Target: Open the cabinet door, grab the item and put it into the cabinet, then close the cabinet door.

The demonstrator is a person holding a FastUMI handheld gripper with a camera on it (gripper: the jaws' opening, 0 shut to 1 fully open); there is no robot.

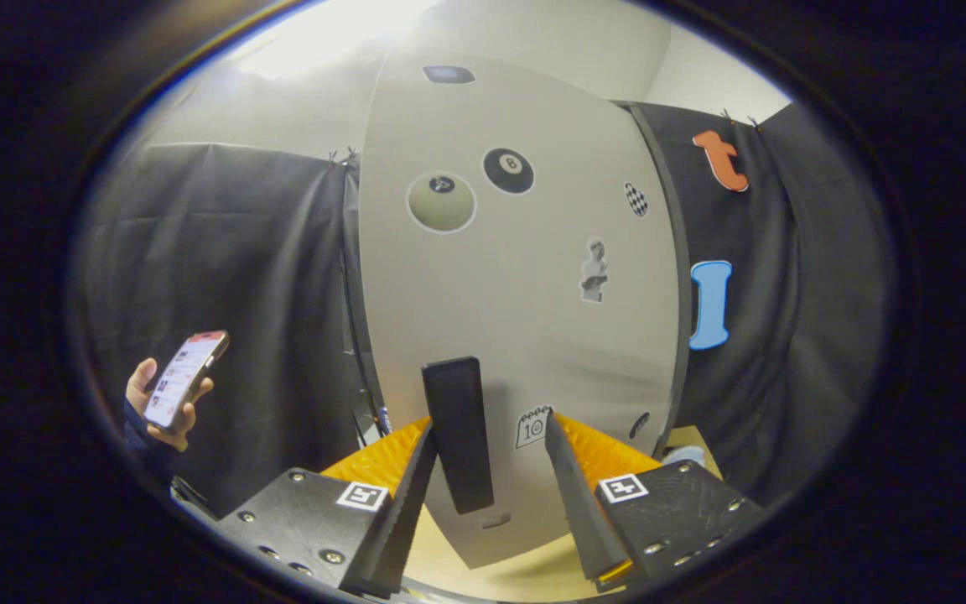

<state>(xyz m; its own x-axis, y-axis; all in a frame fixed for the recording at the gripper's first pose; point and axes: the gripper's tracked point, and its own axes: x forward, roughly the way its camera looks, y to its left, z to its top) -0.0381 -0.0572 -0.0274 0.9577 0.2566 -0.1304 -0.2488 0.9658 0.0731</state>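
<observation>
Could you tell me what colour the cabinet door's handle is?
Black; the handle shows best in the gripper view, between the open gripper fingers.

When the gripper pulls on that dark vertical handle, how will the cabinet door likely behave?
The handle looks like a rigid bar standing between the open fingers of the gripper, so it should give firm purchase. The cabinet door is a thin flat panel, probably light, swinging rather than flexing.
</observation>
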